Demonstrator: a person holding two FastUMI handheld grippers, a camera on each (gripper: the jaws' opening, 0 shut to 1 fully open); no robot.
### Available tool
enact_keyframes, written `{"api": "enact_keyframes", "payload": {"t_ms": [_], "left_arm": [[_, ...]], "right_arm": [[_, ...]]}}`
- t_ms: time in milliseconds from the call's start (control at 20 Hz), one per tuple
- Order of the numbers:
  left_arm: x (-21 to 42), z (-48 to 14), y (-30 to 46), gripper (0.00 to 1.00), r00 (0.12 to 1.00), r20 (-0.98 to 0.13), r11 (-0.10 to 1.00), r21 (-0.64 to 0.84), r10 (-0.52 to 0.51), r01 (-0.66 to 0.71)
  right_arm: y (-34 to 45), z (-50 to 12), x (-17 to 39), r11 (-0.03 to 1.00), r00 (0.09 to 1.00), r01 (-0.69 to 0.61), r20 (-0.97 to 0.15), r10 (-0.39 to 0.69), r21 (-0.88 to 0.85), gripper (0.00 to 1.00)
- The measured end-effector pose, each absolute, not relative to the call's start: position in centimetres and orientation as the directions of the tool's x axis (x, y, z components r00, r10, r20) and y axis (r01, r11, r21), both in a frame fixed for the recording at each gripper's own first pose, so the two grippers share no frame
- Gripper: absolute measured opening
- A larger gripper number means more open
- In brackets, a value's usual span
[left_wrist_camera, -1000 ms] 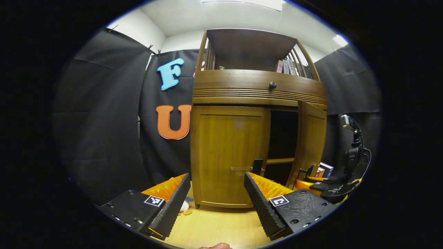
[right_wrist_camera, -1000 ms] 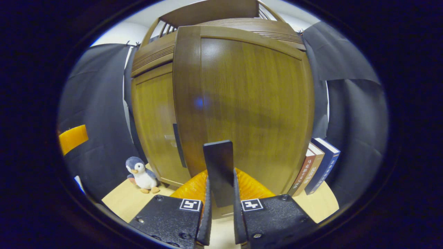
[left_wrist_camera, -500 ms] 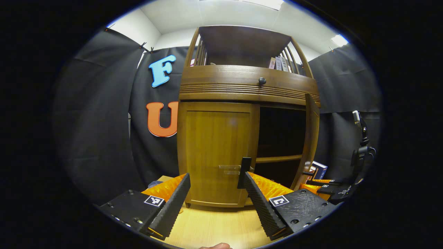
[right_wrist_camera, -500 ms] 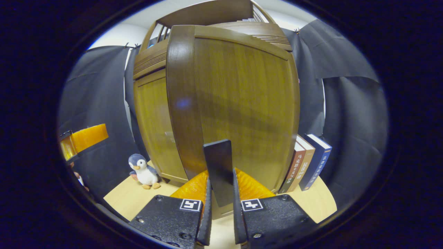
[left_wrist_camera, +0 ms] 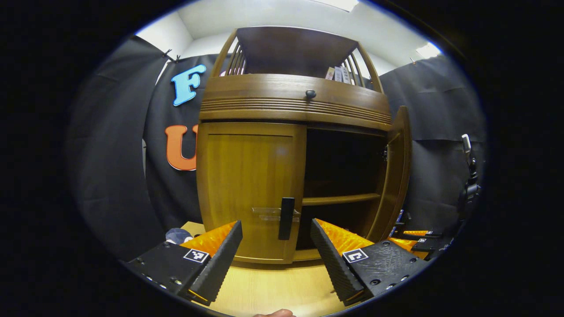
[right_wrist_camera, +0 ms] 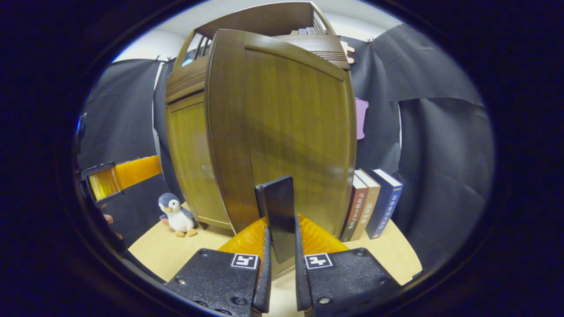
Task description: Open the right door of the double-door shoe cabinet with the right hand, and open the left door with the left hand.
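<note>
Fingers of the left gripper (left_wrist_camera: 276, 253) stood wide apart at 6 o'clock in the left gripper view, holding nothing, with the left door's handle (left_wrist_camera: 286, 218) just beyond them, toward 12. That left door (left_wrist_camera: 249, 189) was shut. At 3 o'clock the right door (left_wrist_camera: 393, 171) stood swung well out, baring the dark shelf (left_wrist_camera: 339, 199) inside.

In the right gripper view the right gripper (right_wrist_camera: 280, 281) was clamped on the right door's handle (right_wrist_camera: 278, 211), both fingers pressed to the black bar. Books (right_wrist_camera: 372, 202) stood on the counter (right_wrist_camera: 396, 257) at 3 o'clock, near the door's far edge; a penguin toy (right_wrist_camera: 177, 215) sat at 9.

Judging from this, the right door was nearly done. To finish well, the pull should follow the hinge's arc and stop short of the books. The left gripper should then advance straight, straddle its handle, and close squarely before pulling.
</note>
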State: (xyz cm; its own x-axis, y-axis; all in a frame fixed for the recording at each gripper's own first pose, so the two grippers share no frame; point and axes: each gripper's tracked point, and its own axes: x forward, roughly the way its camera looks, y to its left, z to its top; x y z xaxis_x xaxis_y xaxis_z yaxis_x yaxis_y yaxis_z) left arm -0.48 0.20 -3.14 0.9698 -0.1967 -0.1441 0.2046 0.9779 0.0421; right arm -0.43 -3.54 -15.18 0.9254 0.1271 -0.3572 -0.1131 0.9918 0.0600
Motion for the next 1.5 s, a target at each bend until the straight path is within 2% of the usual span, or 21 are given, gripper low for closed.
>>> {"api": "enact_keyframes", "payload": {"t_ms": [350,700,750,800,850,1100,1200,1500], "left_arm": [[-0.3,-3.9,-1.9,0.94,0.955,-0.162,0.965,0.035,-0.250,0.259],[-0.4,-4.6,-3.0,0.94,0.940,-0.181,0.953,0.037,-0.289,0.300],[-0.4,-4.7,-3.1,0.84,0.938,-0.185,0.952,0.036,-0.294,0.305],[-0.5,-4.7,-3.2,0.84,0.936,-0.188,0.950,0.036,-0.298,0.310],[-0.4,-4.8,-3.4,0.94,0.934,-0.190,0.949,0.037,-0.301,0.314],[-0.6,-5.5,-4.0,0.94,0.921,-0.212,0.940,0.028,-0.326,0.339],[-0.5,-5.7,-4.1,0.95,0.918,-0.216,0.938,0.028,-0.332,0.345],[0.0,-6.3,-4.1,0.94,0.917,-0.226,0.939,0.032,-0.328,0.344]], "right_arm": [[-6.6,-15.0,-2.2,0.997,0.933,-0.046,-0.355,0.063,0.057,0.22],[-10.2,-14.7,-3.6,0.998,0.938,0.049,-0.347,-0.030,0.045,0.14],[-10.8,-14.6,-3.7,0.997,0.937,0.068,-0.346,-0.049,0.043,0.13],[-11.4,-14.7,-3.8,0.996,0.935,0.085,-0.347,-0.068,0.036,0.11],[-12.0,-14.6,-3.8,0.994,0.934,0.103,-0.346,-0.087,0.028,0.10],[-14.6,-14.9,-4.0,0.984,0.923,0.177,-0.348,-0.162,0.009,0.07],[-15.3,-14.9,-4.2,0.983,0.919,0.182,-0.361,-0.157,0.037,0.04],[-16.7,-14.9,-4.5,0.988,0.914,0.148,-0.389,-0.118,0.047,0.04]]}}
